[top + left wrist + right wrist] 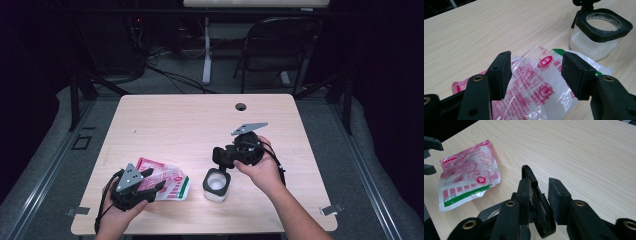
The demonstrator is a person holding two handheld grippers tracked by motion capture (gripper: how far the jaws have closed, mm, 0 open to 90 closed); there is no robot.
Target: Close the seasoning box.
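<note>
Closing the right gripper on the jar lid (jar at lower centre), we must squeeze squarely; left gripper hangs released over the bag.

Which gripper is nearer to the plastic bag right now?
Left. The left gripper has its jaws astride the plastic bag; the right gripper is apart, over the jar.

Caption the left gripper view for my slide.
Open left gripper poised over an emptied plastic bag, jar of white powder beyond.
</note>
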